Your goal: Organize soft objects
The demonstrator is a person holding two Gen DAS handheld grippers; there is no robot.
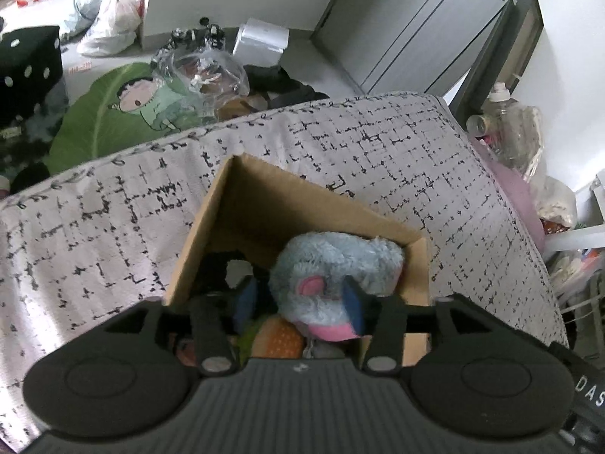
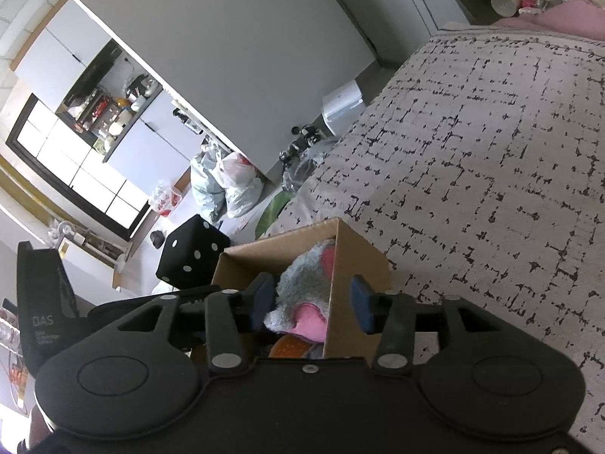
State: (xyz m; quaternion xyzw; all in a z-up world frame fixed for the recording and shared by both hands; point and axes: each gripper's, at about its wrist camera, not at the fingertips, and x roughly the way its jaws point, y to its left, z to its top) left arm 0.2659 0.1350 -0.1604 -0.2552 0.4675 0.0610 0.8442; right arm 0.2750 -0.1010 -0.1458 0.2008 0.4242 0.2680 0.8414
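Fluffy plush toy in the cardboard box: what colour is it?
Pale blue-grey fluffy plush toy with pink ears; clearest in the left wrist view.

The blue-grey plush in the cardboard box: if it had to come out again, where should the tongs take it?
Probably from above, on the rounded furry top of the blue-grey plush, its only exposed part. The cardboard box walls block its sides, and the pink parts low down are crowded by an orange toy.
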